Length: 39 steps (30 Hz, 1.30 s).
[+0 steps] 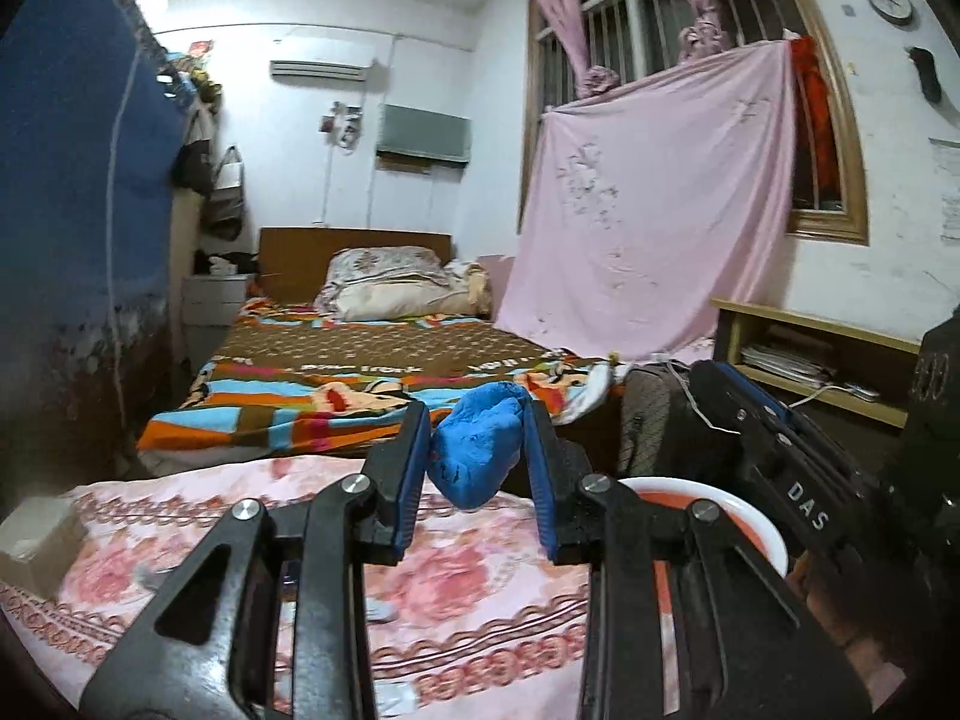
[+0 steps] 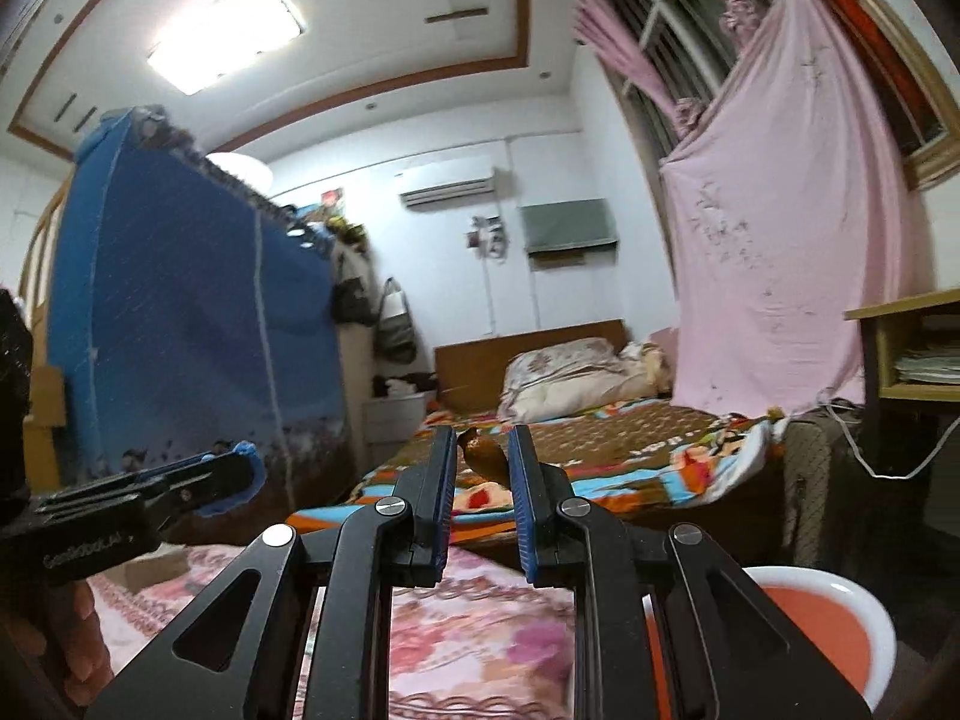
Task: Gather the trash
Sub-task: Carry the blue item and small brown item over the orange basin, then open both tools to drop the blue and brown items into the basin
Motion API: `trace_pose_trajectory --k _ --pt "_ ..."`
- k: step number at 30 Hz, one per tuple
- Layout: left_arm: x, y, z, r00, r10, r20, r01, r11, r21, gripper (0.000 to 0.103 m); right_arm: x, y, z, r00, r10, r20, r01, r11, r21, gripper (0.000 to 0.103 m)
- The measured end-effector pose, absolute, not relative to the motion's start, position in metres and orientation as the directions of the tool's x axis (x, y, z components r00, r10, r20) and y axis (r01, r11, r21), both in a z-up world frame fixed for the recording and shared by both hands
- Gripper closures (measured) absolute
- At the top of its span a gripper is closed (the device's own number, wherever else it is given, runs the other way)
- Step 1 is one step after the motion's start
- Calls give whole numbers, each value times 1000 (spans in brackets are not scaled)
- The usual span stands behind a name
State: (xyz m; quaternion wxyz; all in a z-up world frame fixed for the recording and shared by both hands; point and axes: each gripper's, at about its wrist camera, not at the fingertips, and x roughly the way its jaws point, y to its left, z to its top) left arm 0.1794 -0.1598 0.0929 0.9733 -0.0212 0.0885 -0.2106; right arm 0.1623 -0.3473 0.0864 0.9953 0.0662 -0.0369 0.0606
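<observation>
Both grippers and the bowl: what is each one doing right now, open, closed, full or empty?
left gripper: shut on the blue wad, held above the flowered cloth.
right gripper: shut on the brown wrapper, lifted.
bowl: upright, red inside, white rim; nothing seen in the part that shows.
cardboard box: sits on the flowered cloth.

Floral pink cloth-covered surface [image 1: 480, 588]: cardboard box [image 1: 36, 540] at left, red-and-white bowl [image 2: 840, 630] at right.

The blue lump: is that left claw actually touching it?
Touching. The left wrist view shows the blue lump pinched between both fingers of the left claw, with no gap on either side.
</observation>
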Motion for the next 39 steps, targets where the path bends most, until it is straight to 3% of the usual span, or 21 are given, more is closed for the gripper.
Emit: trace_pose_trajectory --k 19,28,39 --pt "192 -246 85 784 -563 -261 569 820 -57 87 169 -422 75 996 -84 -14 84 957 277 87" --pt "213 -279 72 696 -608 -382 610 781 -132 87 175 -438 67 990 -111 -83 132 939 317 86" --pt "229 -297 59 625 -629 -462 609 764 -215 83 184 -456 56 977 -126 -170 182 910 373 86"
